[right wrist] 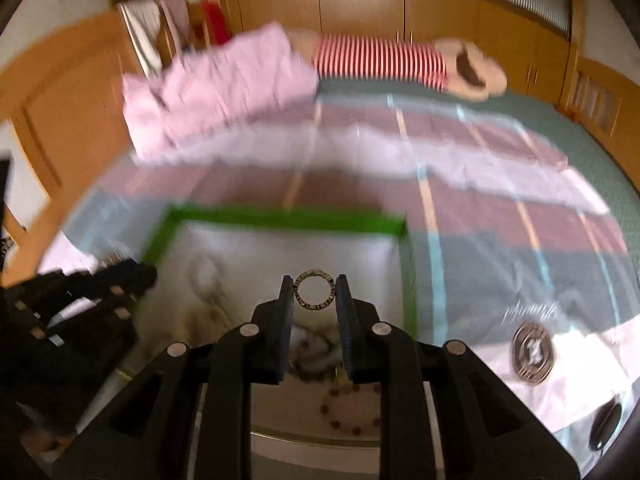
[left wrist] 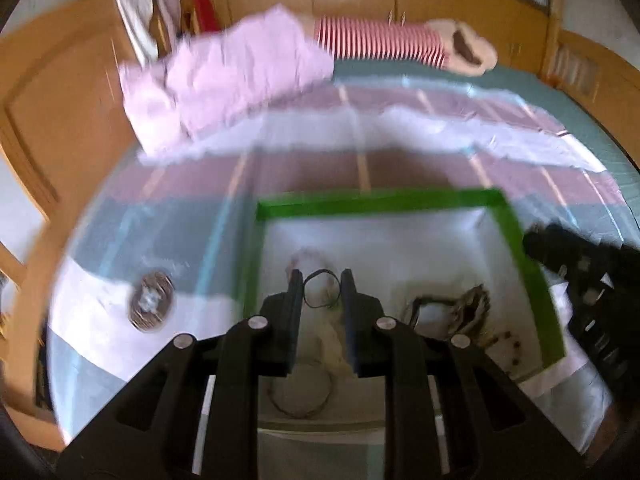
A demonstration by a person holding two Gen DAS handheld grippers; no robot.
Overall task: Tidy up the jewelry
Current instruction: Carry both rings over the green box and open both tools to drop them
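Jewelry sits between the fingers of both tools, above a green-edged tray (left wrist: 516, 236) with a white lining that lies on a striped blanket (left wrist: 168, 232) spread over a bed; the left gripper (left wrist: 320, 285) is closed on a thin dark loop (left wrist: 319, 289), a band or cord bent into a rough circle, pinched at its two sides by the finger pads and held over the left part of the tray; in the right wrist view the right gripper (right wrist: 314, 289) is clamped on a round metal ring (right wrist: 314, 289) with a patterned rim, its flat face turned toward the camera and its edges touching both pads, held over the tray's right half (right wrist: 408, 280); the other tool shows in each view as a blurred black shape at the tray's edge; inside the tray, below the left tool, a large thin bangle (left wrist: 300, 394) lies flat near the front, and to its right a tangle of dark and pale pieces (left wrist: 460, 306) lies near the green wall, too blurred to tell apart; under the right tool a bracelet of reddish beads (right wrist: 352, 412) lies in a circle near the front rim, with a pale jumbled heap (right wrist: 316, 346) just behind it; on the blanket outside the tray a round dark emblem (right wrist: 532, 354) shows; farther back on the bed lie a crumpled pink cloth (left wrist: 224, 76), a red and white striped cloth (left wrist: 380, 42) and a beige fuzzy slipper (left wrist: 466, 50); wooden panels (left wrist: 460, 4) run along behind the bed.
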